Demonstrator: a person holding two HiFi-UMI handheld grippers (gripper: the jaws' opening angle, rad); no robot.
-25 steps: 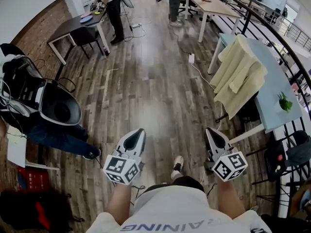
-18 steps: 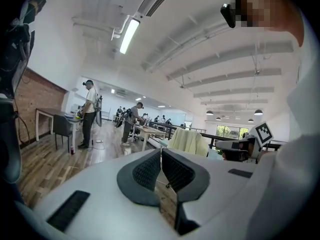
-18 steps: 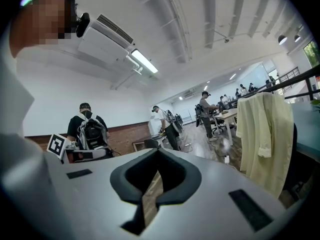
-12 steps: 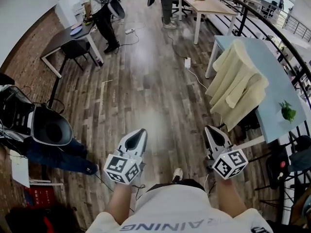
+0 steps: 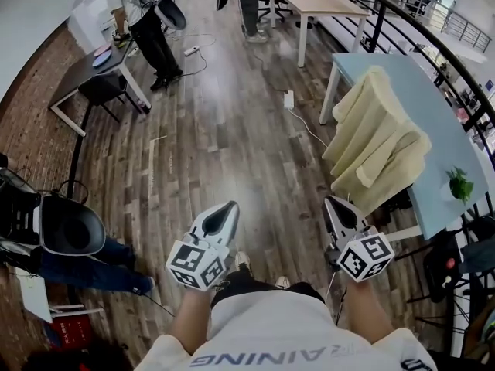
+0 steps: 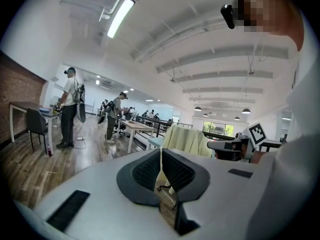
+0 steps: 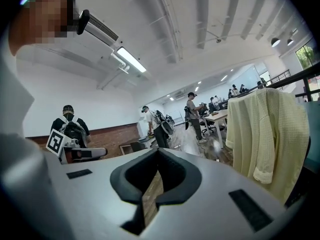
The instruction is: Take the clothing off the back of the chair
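Note:
A pale yellow garment (image 5: 377, 154) hangs over a chair back beside the light blue table (image 5: 433, 122), ahead and to my right. It also fills the right of the right gripper view, garment (image 7: 265, 134), and shows small behind the left jaws, garment (image 6: 187, 139). My left gripper (image 5: 229, 207) is shut and empty, held level over the wooden floor. My right gripper (image 5: 331, 202) is shut and empty too, a short way short of the garment's lower hem. The chair itself is mostly hidden under the cloth.
A dark desk (image 5: 85, 72) with a chair stands at the far left by the brick wall. People stand at the far end near a wooden table (image 5: 321, 2). A seated person's legs (image 5: 77, 265) and a helmet-like object lie at left. A cable (image 5: 305, 126) crosses the floor. A black railing (image 5: 421, 33) runs behind the blue table.
I have walked forward across the floor: the garment and blue table have come nearer and lower in view. Both grippers keep their place before me, still shut.

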